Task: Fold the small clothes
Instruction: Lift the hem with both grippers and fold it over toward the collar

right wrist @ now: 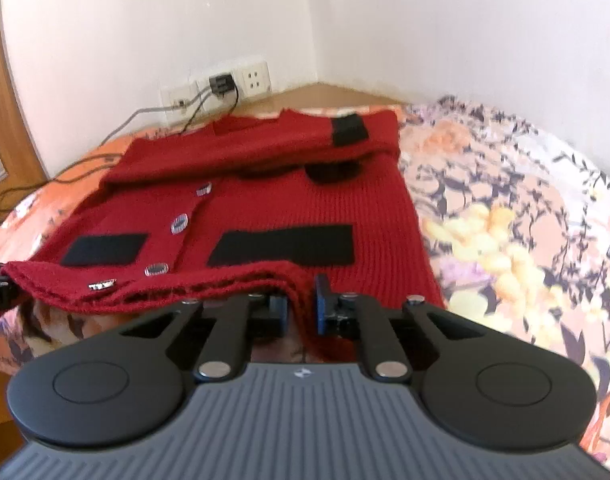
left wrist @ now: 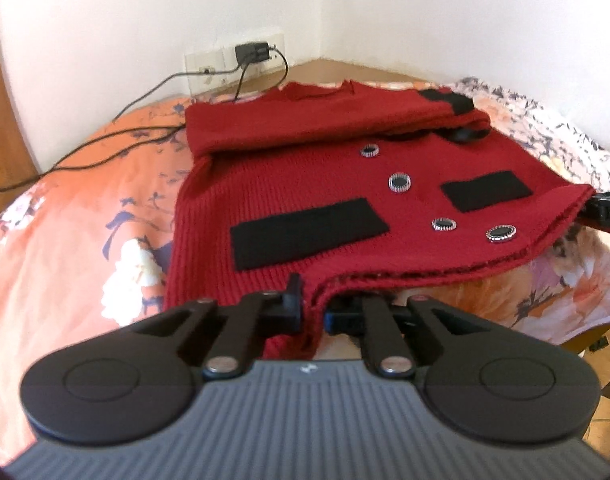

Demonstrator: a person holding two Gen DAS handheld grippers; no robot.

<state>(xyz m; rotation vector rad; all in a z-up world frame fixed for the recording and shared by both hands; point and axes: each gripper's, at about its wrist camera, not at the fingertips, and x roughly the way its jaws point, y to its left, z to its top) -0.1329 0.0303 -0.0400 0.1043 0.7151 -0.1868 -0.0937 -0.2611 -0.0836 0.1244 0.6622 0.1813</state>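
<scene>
- We see a red knit cardigan (left wrist: 305,184) lying on a bed whose floral bedspread (left wrist: 85,208) is orange and white; its far part rests flat, its near hem is lifted clear of the bed.
- The left hand-held gripper (left wrist: 314,312) sits at 6 o'clock in the left wrist view, jaws closed to a narrow slot with the hem's left corner pinched between them.
- The right hand-held gripper (right wrist: 300,306), at 6 o'clock in the right wrist view, likewise clamps the hem's right corner between nearly closed jaws.
- Each hand-held gripper appears in the other's view: the right one at 3 o'clock, the left one at 9 o'clock.
- Two black pocket patches (left wrist: 309,232) and silver-rimmed black buttons (left wrist: 399,181) mark the cardigan's front; a sleeve with a black cuff (right wrist: 349,130) is folded across the chest.
- At 12 o'clock, a wall outlet plate (left wrist: 235,62) carries a black charger (left wrist: 252,53), its cables trailing toward 9 o'clock.
</scene>
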